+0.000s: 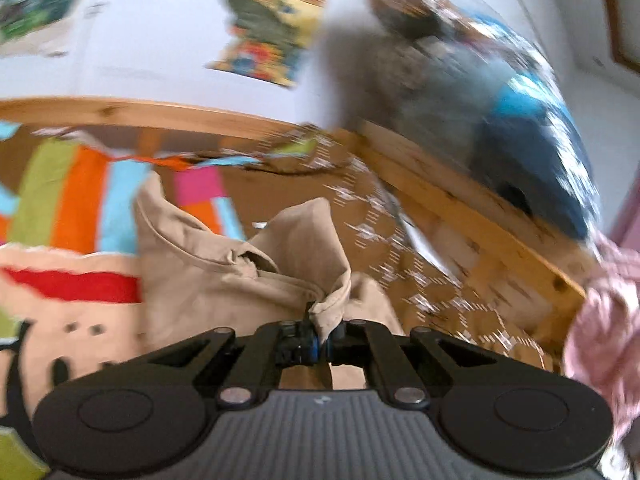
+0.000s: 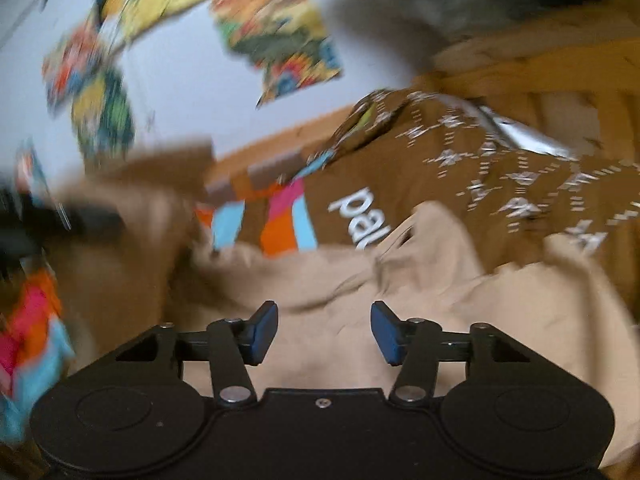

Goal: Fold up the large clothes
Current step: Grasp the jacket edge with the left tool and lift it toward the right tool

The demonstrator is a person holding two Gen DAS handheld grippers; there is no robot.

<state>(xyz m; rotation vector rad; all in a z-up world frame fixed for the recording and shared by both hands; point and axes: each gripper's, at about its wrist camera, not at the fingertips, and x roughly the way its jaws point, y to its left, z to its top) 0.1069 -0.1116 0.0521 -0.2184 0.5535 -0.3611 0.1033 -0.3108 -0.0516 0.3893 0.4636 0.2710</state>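
A beige garment lies crumpled on a brown patterned bedspread. My left gripper is shut on a bunched edge of the beige garment, which rises in folds just ahead of the fingers. In the right wrist view the same beige garment spreads under and ahead of my right gripper, which stands open with its blue pads wide apart and nothing between them. Both views are blurred by motion.
A wooden bed frame borders the bedspread at the back and right. Colourful posters hang on the white wall. A blue and grey heap sits beyond the frame. A pink cloth hangs at right. A striped colourful panel shows on the bedspread.
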